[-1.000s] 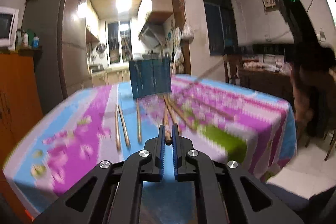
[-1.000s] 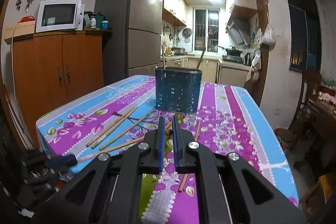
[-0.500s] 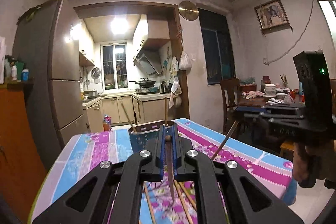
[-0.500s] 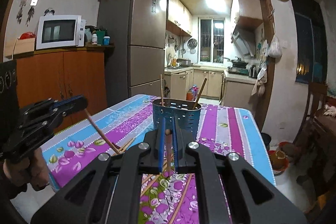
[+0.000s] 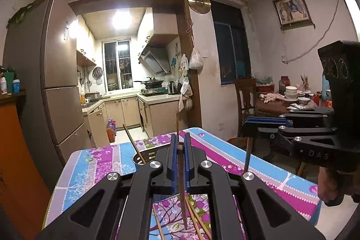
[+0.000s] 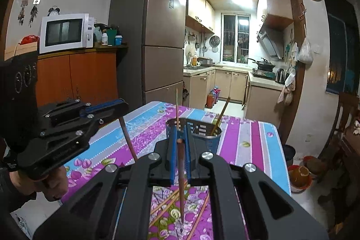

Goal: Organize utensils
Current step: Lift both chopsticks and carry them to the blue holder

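Note:
My left gripper point(image 5: 179, 145) is shut on a brown chopstick point(image 5: 182, 190) that hangs point down above the table. My right gripper point(image 6: 180, 138) is shut on another chopstick point(image 6: 181, 183), also point down. Each gripper shows in the other's view, the right one point(image 5: 247, 124) and the left one point(image 6: 122, 106), both raised over the table. The blue perforated utensil holder point(image 6: 209, 138) stands beyond them with two chopsticks point(image 6: 219, 117) inside; its rim point(image 5: 140, 155) peeks out past my left gripper. Several loose chopsticks point(image 6: 166, 201) lie on the flowered tablecloth point(image 6: 247, 138).
A tall fridge point(image 6: 157, 37) and an orange cabinet with a microwave point(image 6: 65, 33) stand left of the table. A wooden chair point(image 5: 245, 96) and a cluttered side table point(image 5: 281, 102) stand to the right. The kitchen doorway lies behind.
Both grippers have lifted from the tabletop, each carrying a chopstick, and risen higher and closer to the holder. The chopsticks now hang nearly vertical.

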The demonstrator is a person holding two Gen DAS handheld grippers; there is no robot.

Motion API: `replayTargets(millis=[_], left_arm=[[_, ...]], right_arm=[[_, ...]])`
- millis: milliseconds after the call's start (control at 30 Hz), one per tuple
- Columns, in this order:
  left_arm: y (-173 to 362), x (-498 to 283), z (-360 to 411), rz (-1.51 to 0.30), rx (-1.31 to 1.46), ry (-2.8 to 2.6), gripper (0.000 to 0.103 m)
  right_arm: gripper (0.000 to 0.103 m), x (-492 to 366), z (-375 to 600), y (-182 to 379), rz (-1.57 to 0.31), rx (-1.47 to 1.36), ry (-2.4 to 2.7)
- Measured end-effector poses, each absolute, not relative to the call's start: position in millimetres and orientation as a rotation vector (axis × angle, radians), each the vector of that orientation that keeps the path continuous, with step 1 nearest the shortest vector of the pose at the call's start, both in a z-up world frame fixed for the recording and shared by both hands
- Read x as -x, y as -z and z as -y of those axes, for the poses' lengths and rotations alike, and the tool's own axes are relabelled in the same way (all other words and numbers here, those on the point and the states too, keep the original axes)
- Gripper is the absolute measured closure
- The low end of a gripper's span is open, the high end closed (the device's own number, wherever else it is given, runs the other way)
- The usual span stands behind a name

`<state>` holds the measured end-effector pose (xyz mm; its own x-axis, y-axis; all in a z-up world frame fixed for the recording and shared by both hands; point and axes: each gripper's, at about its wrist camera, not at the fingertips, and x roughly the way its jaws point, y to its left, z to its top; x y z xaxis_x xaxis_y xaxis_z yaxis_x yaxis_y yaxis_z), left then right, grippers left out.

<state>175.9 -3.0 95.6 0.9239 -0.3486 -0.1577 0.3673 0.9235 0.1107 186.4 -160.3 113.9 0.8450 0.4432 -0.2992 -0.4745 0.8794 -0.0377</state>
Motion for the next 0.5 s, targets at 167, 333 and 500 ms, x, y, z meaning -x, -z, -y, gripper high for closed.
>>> replayTargets(millis=[167,333,500], left_arm=[[-118,-190,3,-0.138,-0.128,0.364,0.096],[-147,-204,5,-0.122,-0.124,0.355,0.096],[-184,-227,6,-0.088,-0.120,0.329,0.096]], right_arm=[[0.098,-201,160,-140,-0.263,0.108,-0.489],[0.098,-230,164,-169,-0.245,0.077,-0.485],[0.098,-260,161,-204,-0.218,0.061,-0.484]])
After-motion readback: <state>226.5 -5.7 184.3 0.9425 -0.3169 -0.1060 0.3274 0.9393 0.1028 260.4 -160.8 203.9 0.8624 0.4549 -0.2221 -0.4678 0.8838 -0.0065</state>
